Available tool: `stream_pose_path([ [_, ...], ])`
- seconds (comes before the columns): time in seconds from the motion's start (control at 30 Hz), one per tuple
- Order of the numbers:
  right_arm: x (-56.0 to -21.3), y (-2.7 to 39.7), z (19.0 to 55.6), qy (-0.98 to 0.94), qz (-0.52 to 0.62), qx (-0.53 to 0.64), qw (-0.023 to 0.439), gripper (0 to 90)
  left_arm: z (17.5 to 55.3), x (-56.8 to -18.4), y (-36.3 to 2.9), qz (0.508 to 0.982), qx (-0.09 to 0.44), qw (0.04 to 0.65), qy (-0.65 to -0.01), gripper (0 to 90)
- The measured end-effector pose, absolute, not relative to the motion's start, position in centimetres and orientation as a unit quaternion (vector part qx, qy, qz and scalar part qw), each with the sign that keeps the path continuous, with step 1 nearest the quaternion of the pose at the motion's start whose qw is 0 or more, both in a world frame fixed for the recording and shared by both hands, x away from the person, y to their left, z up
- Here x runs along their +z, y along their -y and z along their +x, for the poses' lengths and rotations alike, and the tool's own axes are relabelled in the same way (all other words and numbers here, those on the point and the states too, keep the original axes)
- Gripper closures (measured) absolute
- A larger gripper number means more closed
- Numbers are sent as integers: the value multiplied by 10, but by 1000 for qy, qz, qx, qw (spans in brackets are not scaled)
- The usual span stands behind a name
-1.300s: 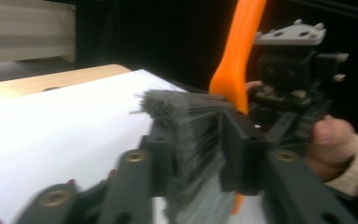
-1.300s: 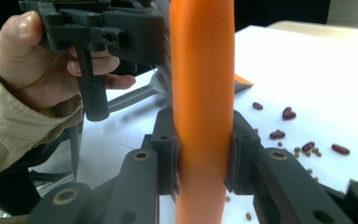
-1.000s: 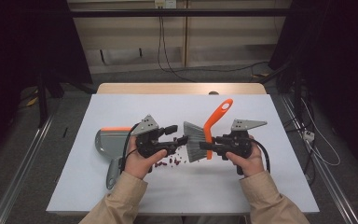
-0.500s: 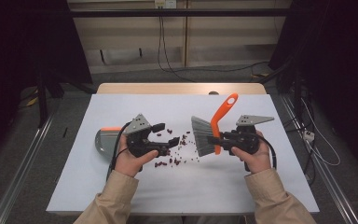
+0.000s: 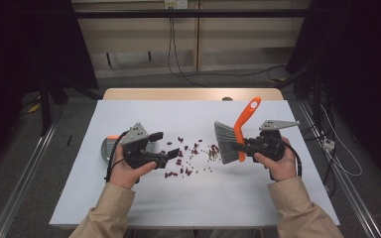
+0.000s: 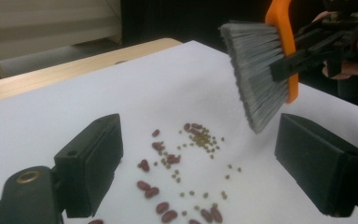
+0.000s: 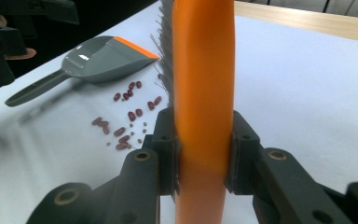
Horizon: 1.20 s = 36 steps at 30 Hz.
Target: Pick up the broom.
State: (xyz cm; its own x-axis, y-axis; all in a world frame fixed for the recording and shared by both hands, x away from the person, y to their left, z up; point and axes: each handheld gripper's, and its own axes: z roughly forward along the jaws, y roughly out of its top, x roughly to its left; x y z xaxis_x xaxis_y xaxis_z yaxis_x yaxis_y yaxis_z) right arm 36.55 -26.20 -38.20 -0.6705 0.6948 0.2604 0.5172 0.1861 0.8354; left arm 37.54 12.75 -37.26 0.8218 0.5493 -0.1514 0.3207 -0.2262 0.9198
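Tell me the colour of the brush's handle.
Orange; the brush handle shows best in the right gripper view, clamped between the jaws.

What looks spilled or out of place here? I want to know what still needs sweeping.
Red beans and small greenish grains lie scattered loose on the white table, between the two grippers. The grey dustpan lies empty off to the side, its mouth not against the spill. The brush, clamped in the right gripper, hangs tilted above the table.
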Motion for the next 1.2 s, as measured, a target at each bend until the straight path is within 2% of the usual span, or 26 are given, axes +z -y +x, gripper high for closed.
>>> stream_pose_path([
  [0.67,-379,281,366,-773,422,461,110,703,372,-388,-182,773,124,539,-311,121],
  [1.2,-383,292,370,-784,446,414,122,702,366,-398,-199,771,122,533,-328,103],
])
